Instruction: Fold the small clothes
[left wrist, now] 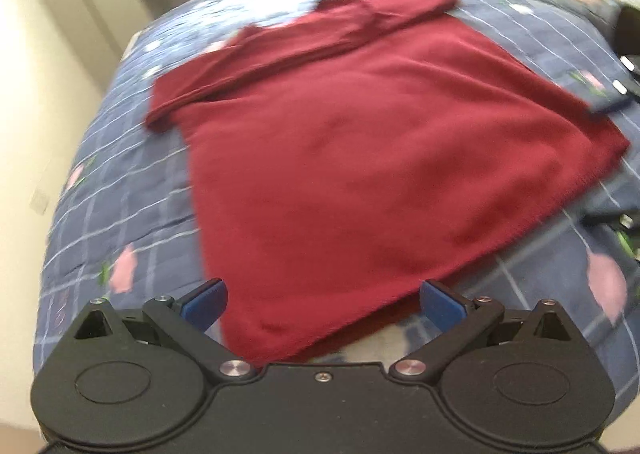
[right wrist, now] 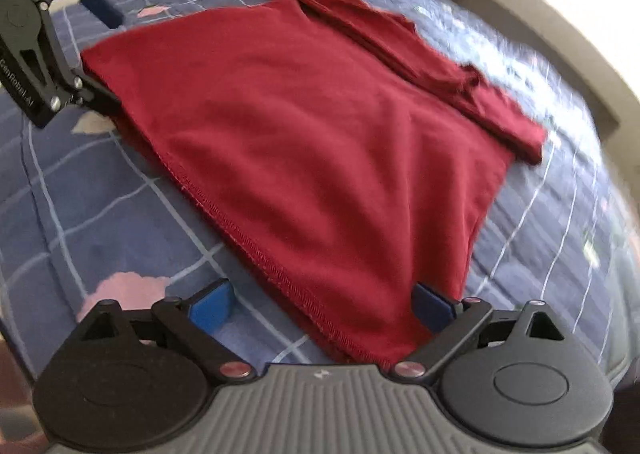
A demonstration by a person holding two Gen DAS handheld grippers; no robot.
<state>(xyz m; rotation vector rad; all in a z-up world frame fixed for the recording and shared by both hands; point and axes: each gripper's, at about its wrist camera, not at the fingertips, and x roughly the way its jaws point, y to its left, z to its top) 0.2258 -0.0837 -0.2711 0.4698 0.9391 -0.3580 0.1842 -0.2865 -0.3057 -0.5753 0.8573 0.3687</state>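
One dark red shirt (left wrist: 360, 158) lies spread flat on a bed (left wrist: 120, 214) covered by a blue checked quilt with pink flowers. Its sleeves are folded across the far end, and its stitched hem (right wrist: 256, 254) faces the cameras. Each hand-held tool sits at a near corner of that hem. The left tool (left wrist: 322, 304) has its jaws spread wide, with the shirt's corner lying between them, not pinched. The right tool (right wrist: 322, 304) is likewise wide apart around the other corner, gripping nothing. Both views are blurred, so exact contact with the cloth is hard to judge. Judging from this, the next fold likely calls for closing on both corners. Risks: a jaw could catch the quilt beneath along with the shirt, or grab only the top layer, so that the fold comes out crooked or bunched.
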